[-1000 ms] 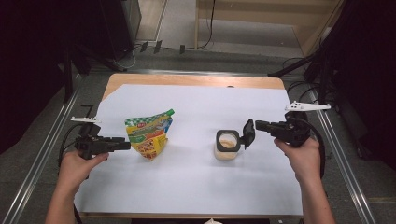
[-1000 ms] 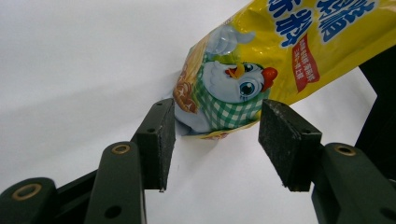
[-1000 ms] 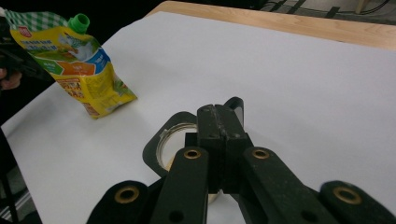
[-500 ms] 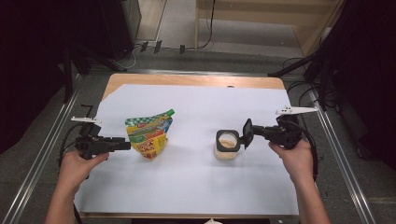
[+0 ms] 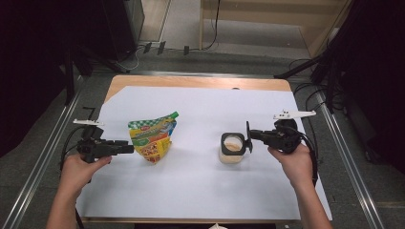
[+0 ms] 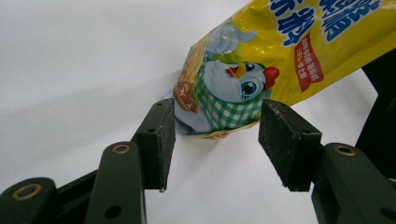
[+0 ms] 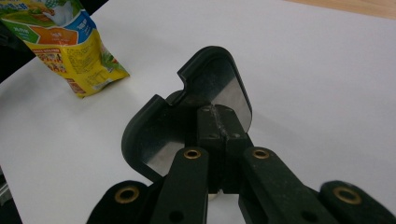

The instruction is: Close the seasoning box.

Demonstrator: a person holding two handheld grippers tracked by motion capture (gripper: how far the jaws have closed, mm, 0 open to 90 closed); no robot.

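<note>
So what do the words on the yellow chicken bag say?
Yellow bag, big blue characters along the top: cut off by the picture's edge, not readable.
Yellow bag, white print on the red patch: too small to read.
Yellow bag, fine print on its back: too blurred.
Black lid in the right claw: no writing.

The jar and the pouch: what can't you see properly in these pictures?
- Jar: in the right gripper view the black lid, clamped in the right gripper, hides it.
- Jar's contents: too small in the high view.
- Pouch: cut off by the top edge in the left gripper view; its print is too small in the high view.
</note>
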